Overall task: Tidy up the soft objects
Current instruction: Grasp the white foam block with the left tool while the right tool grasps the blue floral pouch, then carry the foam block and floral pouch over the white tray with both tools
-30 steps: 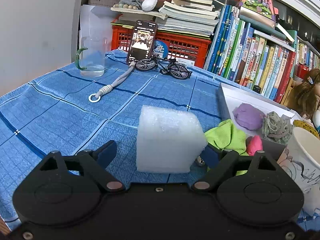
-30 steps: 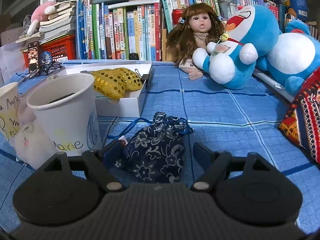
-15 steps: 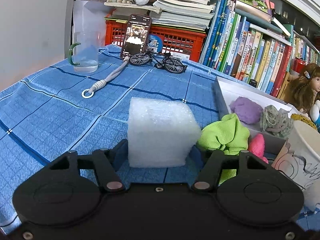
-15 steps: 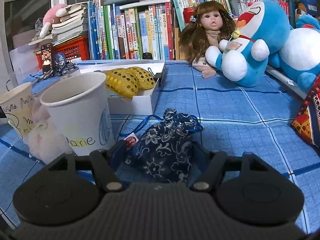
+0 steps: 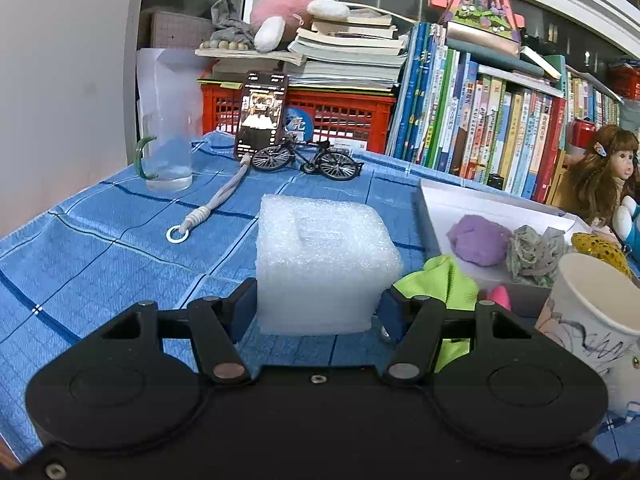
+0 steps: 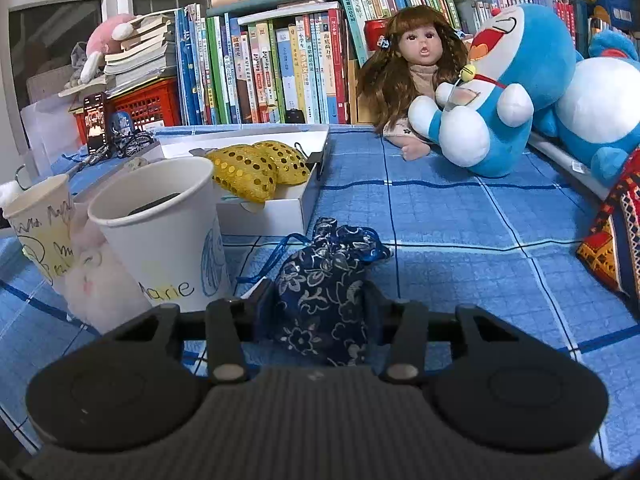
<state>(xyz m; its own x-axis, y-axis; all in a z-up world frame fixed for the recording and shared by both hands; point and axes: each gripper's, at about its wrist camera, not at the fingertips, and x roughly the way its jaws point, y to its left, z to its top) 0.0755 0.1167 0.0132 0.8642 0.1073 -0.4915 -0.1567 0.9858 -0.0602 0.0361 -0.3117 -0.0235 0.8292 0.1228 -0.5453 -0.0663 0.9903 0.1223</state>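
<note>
A white foam block (image 5: 324, 248) stands on the blue checked cloth, and my left gripper (image 5: 316, 308) is shut on its lower sides, both blue pads against it. In the right wrist view a dark blue floral pouch (image 6: 324, 280) sits between the fingers of my right gripper (image 6: 320, 312); the jaws are closing and the pads squeeze its sides. A white box (image 5: 480, 204) to the right of the foam holds a purple lump (image 5: 478, 240), a grey-green fabric piece (image 5: 532, 252) and gold sequin pieces (image 6: 256, 168). A green cloth (image 5: 444, 280) and a pink item (image 5: 500, 298) lie by the box.
Two paper cups (image 6: 160, 240) (image 6: 40, 216) and a white fluffy toy (image 6: 100, 292) stand left of the pouch. A glass mug (image 5: 168, 152), toy bicycle (image 5: 308, 158), phone (image 5: 260, 112) and ringed cord (image 5: 208, 212) lie beyond the foam. A doll (image 6: 416, 64), blue plush (image 6: 500, 92) and books line the back.
Both grippers have gone from wide open to closed on their objects: the left on the foam block, the right on the floral pouch. Neither hand has shifted much.
</note>
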